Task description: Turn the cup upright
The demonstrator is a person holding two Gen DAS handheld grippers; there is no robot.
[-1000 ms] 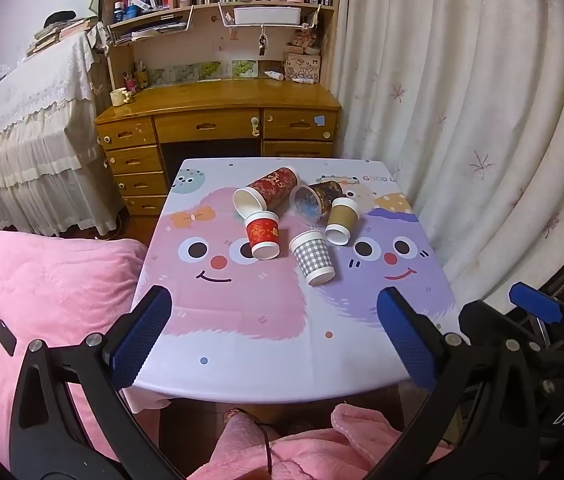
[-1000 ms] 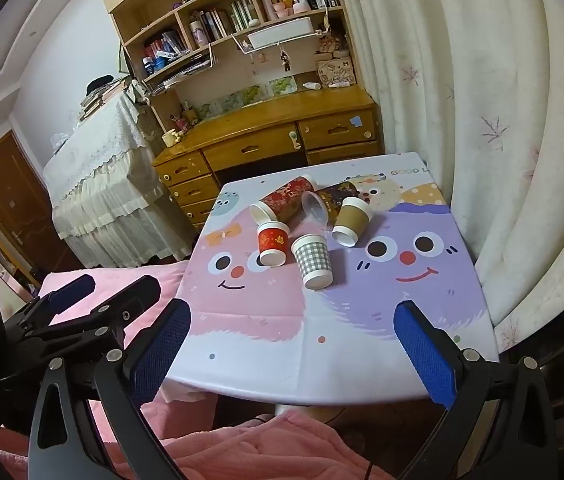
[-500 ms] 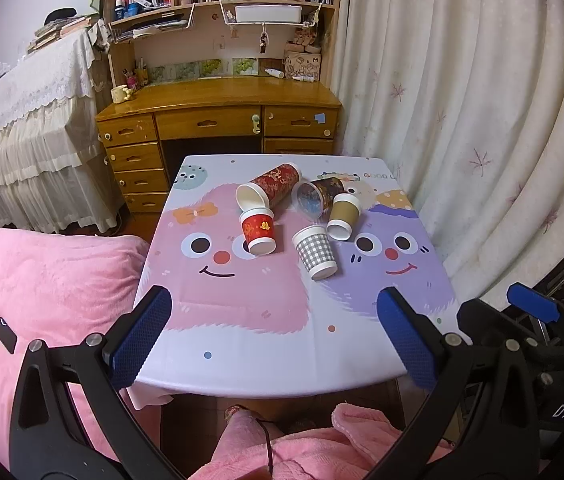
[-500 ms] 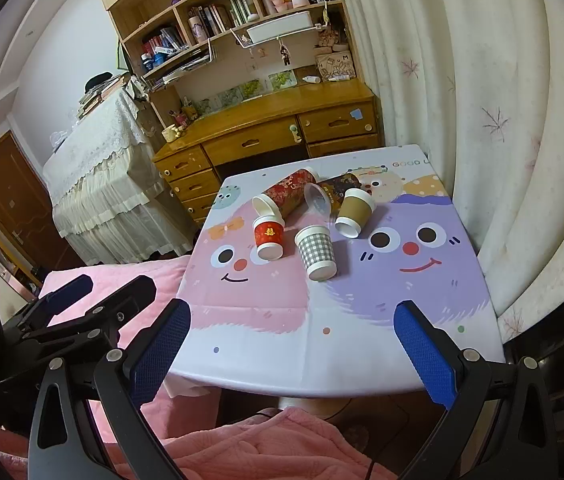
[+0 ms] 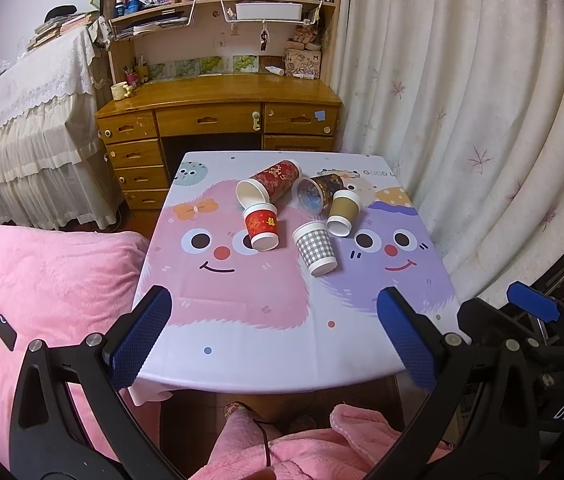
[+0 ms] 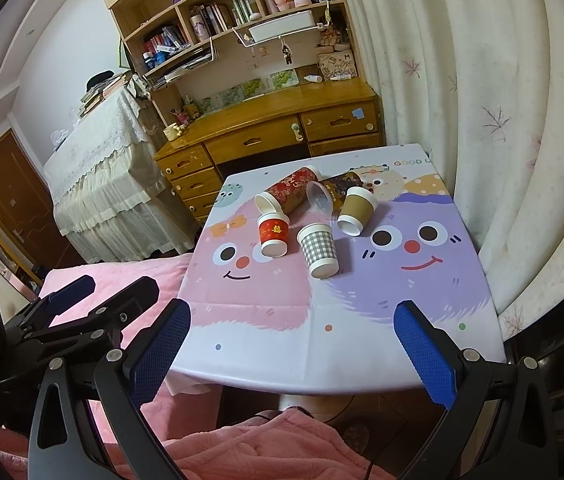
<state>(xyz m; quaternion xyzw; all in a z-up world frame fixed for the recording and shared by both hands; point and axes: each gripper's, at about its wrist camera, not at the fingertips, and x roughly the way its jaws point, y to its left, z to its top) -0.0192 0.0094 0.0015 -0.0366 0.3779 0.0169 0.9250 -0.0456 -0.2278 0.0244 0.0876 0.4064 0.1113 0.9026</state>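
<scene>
Several paper cups lie on their sides in a cluster at the middle of the table (image 5: 242, 312): a small red cup (image 5: 261, 226), a grey checked cup (image 5: 315, 249), a brown cup (image 5: 343, 213), a tall red patterned cup (image 5: 272, 184) and a dark patterned cup (image 5: 317, 196). They also show in the right wrist view: red cup (image 6: 274, 234), checked cup (image 6: 317, 250), brown cup (image 6: 357, 210). My left gripper (image 5: 274, 334) is open and empty, held before the table's near edge. My right gripper (image 6: 293, 352) is open and empty, also short of the near edge.
The table wears a pink and purple cartoon cloth. A pink blanket (image 5: 42, 280) lies to the left, a white curtain (image 5: 481, 120) to the right. A wooden desk (image 5: 218, 112) with shelves stands behind the table. The left gripper's body (image 6: 62, 320) shows low left in the right view.
Both grippers have drawn back and risen slightly, so the table and cups sit a little farther off in both views. Jaws stay open. The cups have not moved.
</scene>
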